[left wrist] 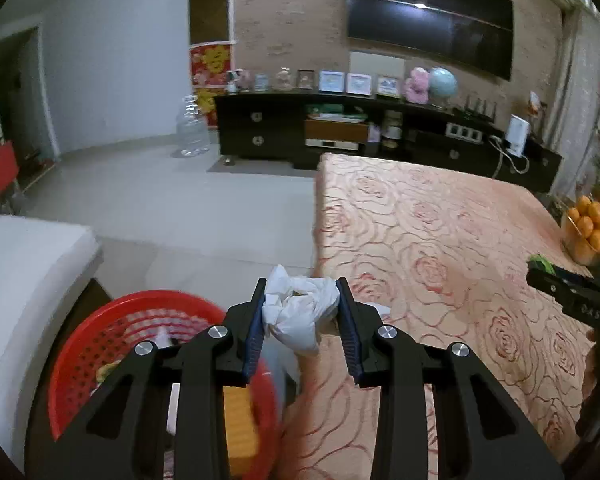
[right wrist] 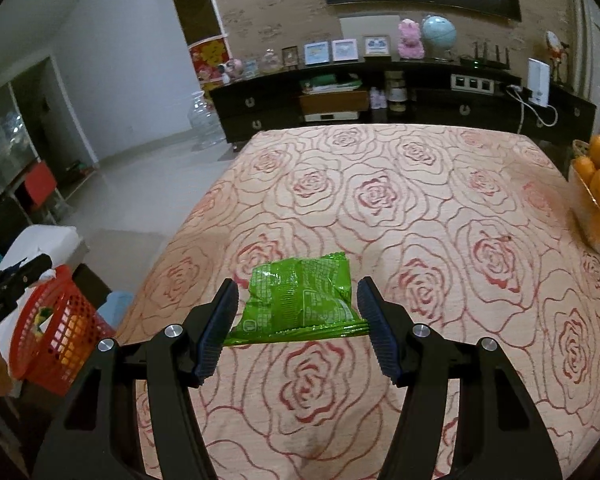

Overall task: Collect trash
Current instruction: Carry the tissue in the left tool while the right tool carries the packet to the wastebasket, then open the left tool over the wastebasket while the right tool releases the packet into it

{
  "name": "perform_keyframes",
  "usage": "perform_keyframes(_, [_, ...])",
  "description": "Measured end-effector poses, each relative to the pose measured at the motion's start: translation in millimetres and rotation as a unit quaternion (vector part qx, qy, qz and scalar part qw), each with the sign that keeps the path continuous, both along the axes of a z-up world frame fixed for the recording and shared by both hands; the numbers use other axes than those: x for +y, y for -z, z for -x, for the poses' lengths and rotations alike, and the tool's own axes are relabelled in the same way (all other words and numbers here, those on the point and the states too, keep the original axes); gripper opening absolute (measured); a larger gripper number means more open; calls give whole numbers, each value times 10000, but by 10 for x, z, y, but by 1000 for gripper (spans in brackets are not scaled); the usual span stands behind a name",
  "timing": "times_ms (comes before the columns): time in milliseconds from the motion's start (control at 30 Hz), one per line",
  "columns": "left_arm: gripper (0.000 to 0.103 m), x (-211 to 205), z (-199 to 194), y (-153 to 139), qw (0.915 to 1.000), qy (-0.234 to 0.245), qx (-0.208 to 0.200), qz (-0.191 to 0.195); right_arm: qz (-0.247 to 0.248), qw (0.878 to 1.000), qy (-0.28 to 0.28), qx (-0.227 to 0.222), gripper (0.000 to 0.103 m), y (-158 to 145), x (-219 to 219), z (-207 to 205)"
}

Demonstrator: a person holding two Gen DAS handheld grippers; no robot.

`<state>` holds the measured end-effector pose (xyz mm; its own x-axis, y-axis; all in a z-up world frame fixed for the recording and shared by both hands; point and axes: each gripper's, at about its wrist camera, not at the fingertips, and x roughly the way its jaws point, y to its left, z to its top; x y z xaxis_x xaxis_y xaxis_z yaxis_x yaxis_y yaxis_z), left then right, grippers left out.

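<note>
1. Left gripper (left wrist: 302,306), low centre of the left wrist view: closed on a crumpled white tissue (left wrist: 298,312), pads pressing both sides. Wad hanging at the table edge, right of the red basket (left wrist: 80,360) in the lower left, not yet over it. Opening here likely drops it onto the floor or the rose-patterned tablecloth (left wrist: 440,240).
2. Loose tail of tissue below the pads: could slip out in a fast swing, since soft paper gives little grip.
3. Right gripper (right wrist: 296,308), low centre of the right wrist view: spread wide, straddling a green snack wrapper (right wrist: 300,300) lying flat on the tablecloth, apparently not pinching it. Closing flat may just slide or crumple the thin foil without catching it.
4. Bowl of oranges (right wrist: 598,200) at the right edge: well apart, at risk only from a wide sweep.
5. Basket already holding items, on the far left of the right wrist view: long carry across, so wrapper may flutter loose.
</note>
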<state>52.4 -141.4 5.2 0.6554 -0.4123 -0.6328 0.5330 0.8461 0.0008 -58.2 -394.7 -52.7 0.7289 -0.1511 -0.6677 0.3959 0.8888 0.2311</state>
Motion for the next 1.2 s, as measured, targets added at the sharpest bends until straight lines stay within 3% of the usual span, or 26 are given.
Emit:
perform_keyframes(433, [32,829,-195,-66,9946,-1034,-13,31,36,9999,-42,117,60,58,122,-32])
perform_keyframes(1033, [32,1195,-276,29,9899,-1416,42,8,259,9991,-316,75,60,52,325,-61])
perform_keyframes(1200, [37,1252,-286,32,9890,-1468,114,102,361,9977,-570,-68,60,-23,516,-66])
